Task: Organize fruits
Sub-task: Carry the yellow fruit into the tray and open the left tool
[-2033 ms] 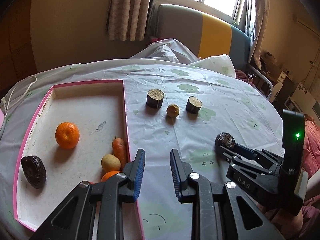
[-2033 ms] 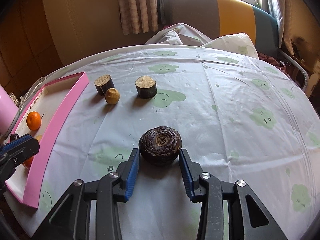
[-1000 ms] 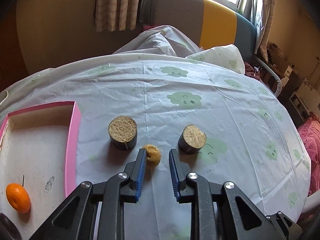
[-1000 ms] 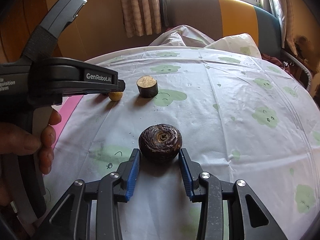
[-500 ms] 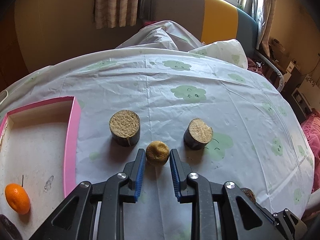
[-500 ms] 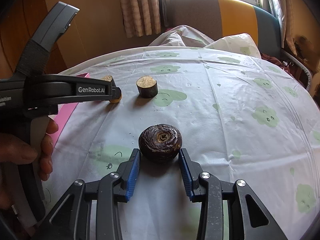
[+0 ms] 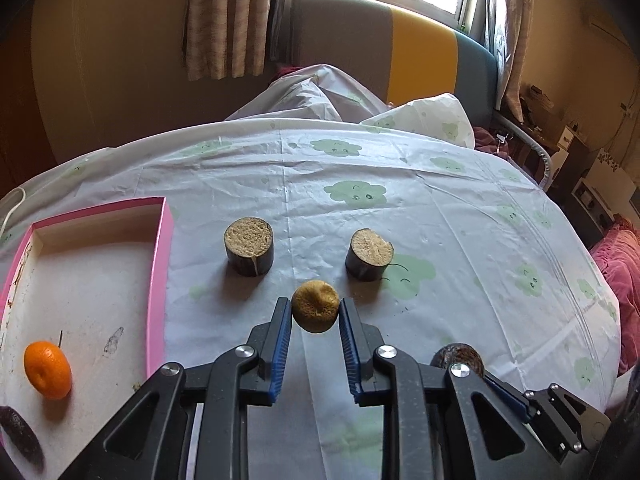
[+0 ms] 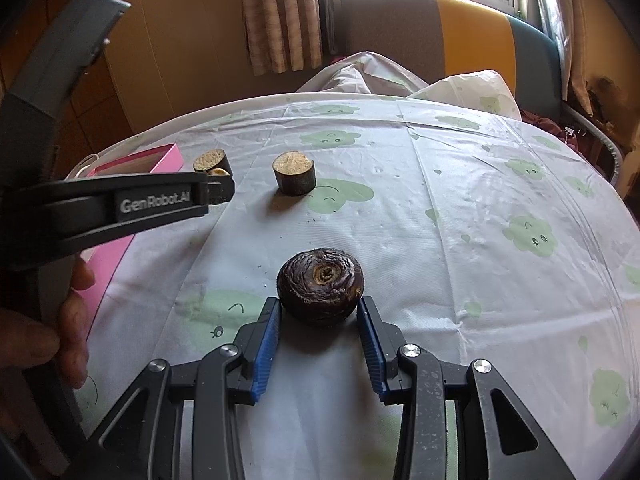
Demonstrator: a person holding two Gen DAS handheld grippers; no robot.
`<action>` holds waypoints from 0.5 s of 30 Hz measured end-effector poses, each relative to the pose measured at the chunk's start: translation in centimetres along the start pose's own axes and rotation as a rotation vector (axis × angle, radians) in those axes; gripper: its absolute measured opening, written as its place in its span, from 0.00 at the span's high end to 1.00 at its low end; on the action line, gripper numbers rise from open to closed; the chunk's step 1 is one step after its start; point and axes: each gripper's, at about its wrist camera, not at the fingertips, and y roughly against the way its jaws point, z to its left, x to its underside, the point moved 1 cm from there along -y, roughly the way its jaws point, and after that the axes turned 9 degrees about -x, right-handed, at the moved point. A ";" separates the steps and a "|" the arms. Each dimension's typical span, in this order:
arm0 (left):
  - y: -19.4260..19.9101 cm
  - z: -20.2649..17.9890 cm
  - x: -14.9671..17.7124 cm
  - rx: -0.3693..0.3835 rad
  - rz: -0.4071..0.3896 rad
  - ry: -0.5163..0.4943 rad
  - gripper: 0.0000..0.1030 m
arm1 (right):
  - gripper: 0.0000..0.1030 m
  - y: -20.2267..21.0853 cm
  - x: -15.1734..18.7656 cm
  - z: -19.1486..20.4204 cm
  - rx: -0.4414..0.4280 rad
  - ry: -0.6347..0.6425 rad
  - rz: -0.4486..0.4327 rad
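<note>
A small yellow-brown fruit (image 7: 315,306) sits between the blue pads of my left gripper (image 7: 315,309), which is shut on it just above the tablecloth. In the right wrist view the left gripper (image 8: 219,190) reaches in from the left, with a hand (image 8: 60,336) on its handle. My right gripper (image 8: 320,305) is shut on a dark wrinkled round fruit (image 8: 320,285), which rests on the cloth. That dark fruit (image 7: 458,356) also shows low right in the left wrist view. The pink tray (image 7: 160,248) lies to the left and holds an orange (image 7: 47,364) and a dark fruit (image 7: 20,432).
Two short cut brown cylinders (image 7: 249,246) (image 7: 369,254) stand just beyond the small fruit. The round table wears a white cloth with green clouds (image 7: 356,194). Behind it are a covered seat, a striped sofa back (image 7: 420,52) and curtains.
My left gripper left the tray side, came over the small yellow-brown fruit and closed its pads on it. The right gripper and the dark fruit have not moved.
</note>
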 end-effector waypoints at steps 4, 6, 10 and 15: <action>1.8 0.6 1.0 -0.004 -0.019 0.011 0.76 | 0.61 -0.1 0.0 0.1 0.009 0.008 0.002; 2.7 1.0 1.5 -0.009 -0.029 0.015 0.76 | 0.61 -0.1 0.0 0.2 0.016 0.013 0.002; 4.5 2.0 2.4 -0.018 -0.052 0.027 0.76 | 0.61 -0.2 0.1 0.4 0.027 0.023 0.002; 6.4 3.5 3.4 -0.031 -0.075 0.051 0.76 | 0.61 -0.3 0.1 0.5 0.041 0.035 0.003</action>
